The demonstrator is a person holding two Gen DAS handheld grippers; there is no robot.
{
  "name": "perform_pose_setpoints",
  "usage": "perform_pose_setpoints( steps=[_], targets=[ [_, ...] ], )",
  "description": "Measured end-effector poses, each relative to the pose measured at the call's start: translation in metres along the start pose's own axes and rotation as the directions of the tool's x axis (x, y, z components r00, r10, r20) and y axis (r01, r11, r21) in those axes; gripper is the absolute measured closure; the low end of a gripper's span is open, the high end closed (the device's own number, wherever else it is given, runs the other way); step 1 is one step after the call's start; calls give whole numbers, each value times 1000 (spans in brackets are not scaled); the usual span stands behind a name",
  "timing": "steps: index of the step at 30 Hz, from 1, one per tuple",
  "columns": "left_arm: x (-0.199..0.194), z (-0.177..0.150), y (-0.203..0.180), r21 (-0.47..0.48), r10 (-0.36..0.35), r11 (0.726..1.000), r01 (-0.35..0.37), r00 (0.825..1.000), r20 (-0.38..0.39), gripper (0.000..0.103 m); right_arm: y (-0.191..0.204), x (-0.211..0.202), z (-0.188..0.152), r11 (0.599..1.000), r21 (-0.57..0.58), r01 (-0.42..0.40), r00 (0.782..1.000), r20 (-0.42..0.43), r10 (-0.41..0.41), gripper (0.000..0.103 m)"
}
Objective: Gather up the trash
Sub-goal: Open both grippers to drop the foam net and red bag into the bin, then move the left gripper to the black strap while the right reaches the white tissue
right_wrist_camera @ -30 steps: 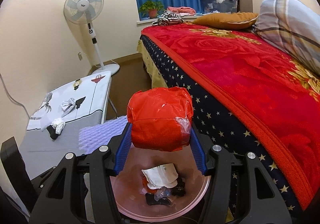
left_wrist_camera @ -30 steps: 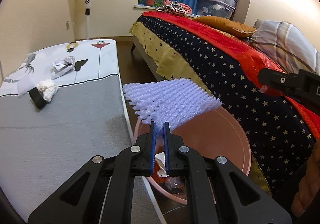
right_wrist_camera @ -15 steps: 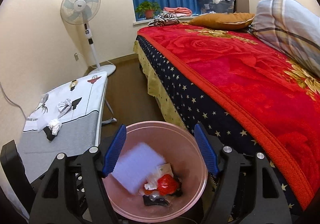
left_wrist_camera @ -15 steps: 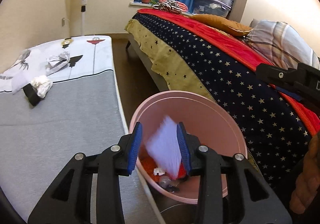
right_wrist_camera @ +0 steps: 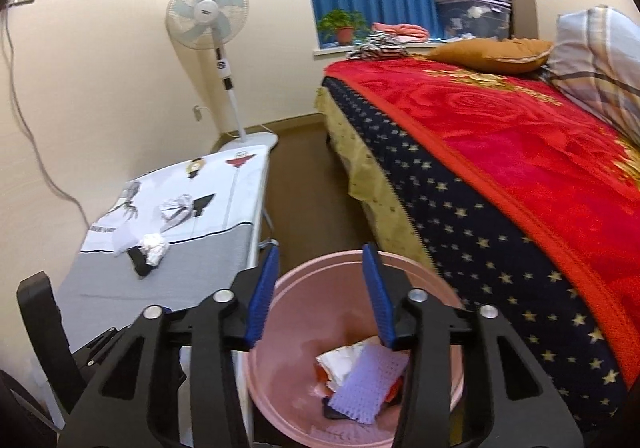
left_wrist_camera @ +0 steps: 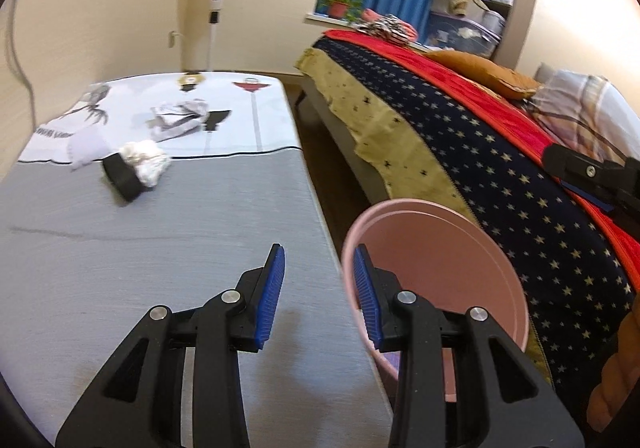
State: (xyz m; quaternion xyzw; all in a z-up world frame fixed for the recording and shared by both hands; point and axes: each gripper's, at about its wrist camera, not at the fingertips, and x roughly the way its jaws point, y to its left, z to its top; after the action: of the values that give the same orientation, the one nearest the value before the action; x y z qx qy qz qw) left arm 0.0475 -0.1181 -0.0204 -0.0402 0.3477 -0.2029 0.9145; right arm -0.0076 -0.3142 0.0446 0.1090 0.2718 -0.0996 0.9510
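The left gripper [left_wrist_camera: 318, 272] stands part open with nothing between its pads, poised over the near edge of the grey table [left_wrist_camera: 120, 256], with the pink bin [left_wrist_camera: 500, 248] at its 3 o'clock. The right gripper [right_wrist_camera: 318, 280] hangs over the bin [right_wrist_camera: 280, 368]; its jaws have just been closing, they are moderately apart, and nothing is held.

In the bin lie a purple foam net [right_wrist_camera: 366, 380], white paper [right_wrist_camera: 340, 360] and red scraps. The trash left to collect sits on the table at about 10 o'clock from the left gripper: a black band [left_wrist_camera: 120, 178] touching a white wad [left_wrist_camera: 146, 166], a pale scrap [left_wrist_camera: 86, 150] just beside them, and, farther at 11 o'clock, a crumpled grey-white wrapper [left_wrist_camera: 178, 120].

The chief risk is judged to be the grasp on that cluster. The band and wad touch, so a narrow jaw may catch only one and nudge the other away, or lift both loosely so that one drops short of the bin. The pale scrap looks thin and flat; the pads may slide over it. The wrapper lies on printed cloth, and a low pinch may snag the fabric.

The two grippers are near each other by the bin, so a sideways swing may knock them together or tip the bin, which stands between table and bed [left_wrist_camera: 500, 188].
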Motion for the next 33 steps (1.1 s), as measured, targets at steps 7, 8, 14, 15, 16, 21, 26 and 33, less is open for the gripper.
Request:
perform_pose_setpoints(
  steps=[7,8,14,15,16,21,26,33],
  targets=[
    [0,7,31,-66,75,995,-73,997,35,75,19,20,-1,996,-1,-85,996,-6,85,76],
    [0,9,38,-85,91,993,-87,995,42,75,21,23,-1,995,5,-97,995,-9,97,78],
    [1,17,83,-193,189,966,-174,980,66,78,33,50,-4,987,32,-157,987,-29,158,84],
    [2,19,92,-220,208,957,-189,976,66,78,36,55,-4,986,32,-164,986,-33,165,84],
    [2,19,98,-238,219,951,-198,973,65,78,37,58,-4,985,32,-169,985,-35,170,84],
    [11,24,135,-325,281,911,-252,959,43,78,47,76,-4,981,26,-192,980,-46,193,84],
    [26,32,147,-355,268,903,-241,963,28,78,56,94,-5,978,3,-209,976,-62,209,84],
    [49,42,158,-395,261,886,-243,965,-8,64,65,112,-7,974,-17,-227,971,-85,225,84]
  ],
)
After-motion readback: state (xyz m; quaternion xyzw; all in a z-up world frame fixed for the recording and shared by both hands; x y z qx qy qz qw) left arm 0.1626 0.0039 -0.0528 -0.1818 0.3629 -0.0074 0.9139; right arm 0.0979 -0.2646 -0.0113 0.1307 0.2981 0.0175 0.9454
